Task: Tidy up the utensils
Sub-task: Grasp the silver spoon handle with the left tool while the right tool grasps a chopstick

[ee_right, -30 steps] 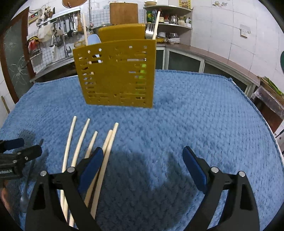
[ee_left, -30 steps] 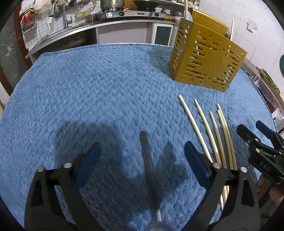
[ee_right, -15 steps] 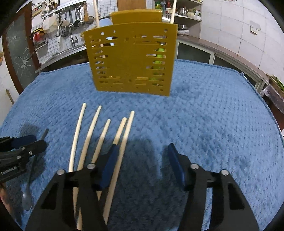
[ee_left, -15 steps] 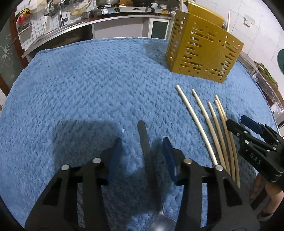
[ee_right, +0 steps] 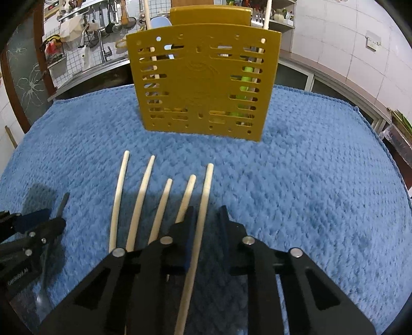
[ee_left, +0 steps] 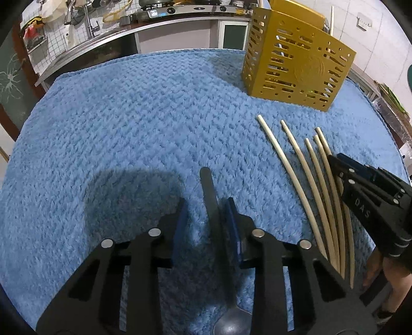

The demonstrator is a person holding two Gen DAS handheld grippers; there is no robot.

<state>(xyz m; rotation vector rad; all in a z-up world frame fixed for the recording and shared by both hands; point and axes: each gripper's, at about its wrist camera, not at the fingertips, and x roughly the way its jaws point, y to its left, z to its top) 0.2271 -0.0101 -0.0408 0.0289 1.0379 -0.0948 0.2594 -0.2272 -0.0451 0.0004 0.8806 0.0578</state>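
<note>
A dark metal spoon (ee_left: 209,195) lies on the blue towel (ee_left: 128,123), handle pointing away. My left gripper (ee_left: 206,208) straddles the handle, jaws nearly closed, a gap still on the left side. Several pale wooden chopsticks (ee_right: 144,190) lie side by side on the towel. My right gripper (ee_right: 206,216) straddles the rightmost chopstick (ee_right: 204,195), jaws narrowed around it with a gap on the right. A yellow slotted utensil holder (ee_right: 203,82) stands beyond, also in the left wrist view (ee_left: 296,64), with utensils inside.
A kitchen counter with sink and stove (ee_left: 154,15) runs behind the table. Hanging utensils (ee_right: 110,20) line the back wall. The towel's right edge (ee_right: 386,144) drops off beside a shelf.
Both grippers have moved forward and down and narrowed from wide open: the left around the spoon handle, the right around the rightmost chopstick.
</note>
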